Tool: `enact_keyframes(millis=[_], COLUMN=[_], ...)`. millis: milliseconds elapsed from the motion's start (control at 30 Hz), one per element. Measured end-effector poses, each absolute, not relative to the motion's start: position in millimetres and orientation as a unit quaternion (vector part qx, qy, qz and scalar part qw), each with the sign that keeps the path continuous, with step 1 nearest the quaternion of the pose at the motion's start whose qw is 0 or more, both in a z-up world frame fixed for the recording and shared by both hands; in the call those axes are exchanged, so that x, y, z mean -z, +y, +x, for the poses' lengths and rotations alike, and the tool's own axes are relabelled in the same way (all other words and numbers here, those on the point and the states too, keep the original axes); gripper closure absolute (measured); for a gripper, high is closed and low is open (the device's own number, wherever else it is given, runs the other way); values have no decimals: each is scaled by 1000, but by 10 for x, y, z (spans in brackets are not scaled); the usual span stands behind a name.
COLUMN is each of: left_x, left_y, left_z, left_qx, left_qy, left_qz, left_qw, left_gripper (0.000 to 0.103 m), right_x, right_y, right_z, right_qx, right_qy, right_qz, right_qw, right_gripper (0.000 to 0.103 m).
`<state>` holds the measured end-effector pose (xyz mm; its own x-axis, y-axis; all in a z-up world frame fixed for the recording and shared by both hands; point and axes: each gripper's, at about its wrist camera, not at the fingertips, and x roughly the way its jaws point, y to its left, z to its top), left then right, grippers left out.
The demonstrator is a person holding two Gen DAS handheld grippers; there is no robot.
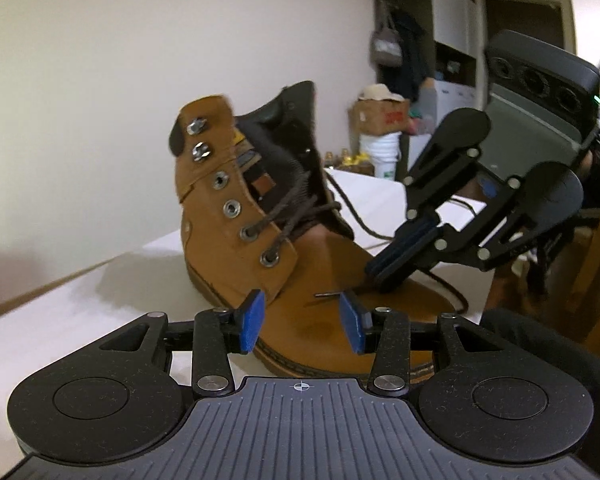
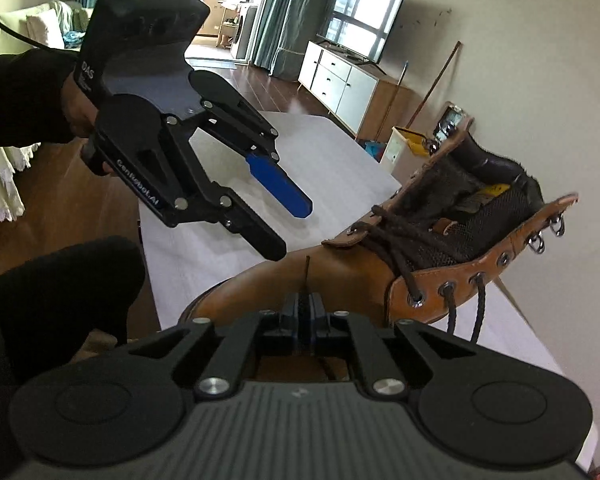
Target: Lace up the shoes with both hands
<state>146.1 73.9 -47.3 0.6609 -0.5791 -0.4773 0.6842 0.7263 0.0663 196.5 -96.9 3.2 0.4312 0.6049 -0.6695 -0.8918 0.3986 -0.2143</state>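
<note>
boot [image 1: 260, 216], tan with dark laces [image 2: 396, 248], stands on the white table [image 1: 60, 320], its toe just ahead of both grippers. right gripper [image 2: 304, 300] has its jaws pressed together on the stiff tip of a lace [image 2: 307, 270], over the toe cap. left gripper [image 1: 302, 320] is parted with nothing between its blue pads [image 1: 254, 320], hovering beside the toe. 2 upper eyelets [image 1: 226, 194] sit unlaced. bare tabletop runs beyond the boot to the far edge.
</note>
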Motion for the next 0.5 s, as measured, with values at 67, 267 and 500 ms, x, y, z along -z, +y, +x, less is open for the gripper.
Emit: enact_keyframes(millis=[67,267,500], left_x=[463,460,478], left_y=[724,773,755], left_z=[1462,1617,1761], left_qx=[361,394,432], left_qy=[220,254,276], left_qz=[122,61,23], left_qw=[898,881,859], left_gripper=[58,64,100], right_x=[-31,-58,-117], right_y=[-1031,-1104,-1193], right_z=[2065,1952,1780], right_qx=[-476,-483,-499], right_qy=[274,229,199], right_qz=[-241,-258,-282], right_qw=[800,805,795], right_gripper=[98,100,100])
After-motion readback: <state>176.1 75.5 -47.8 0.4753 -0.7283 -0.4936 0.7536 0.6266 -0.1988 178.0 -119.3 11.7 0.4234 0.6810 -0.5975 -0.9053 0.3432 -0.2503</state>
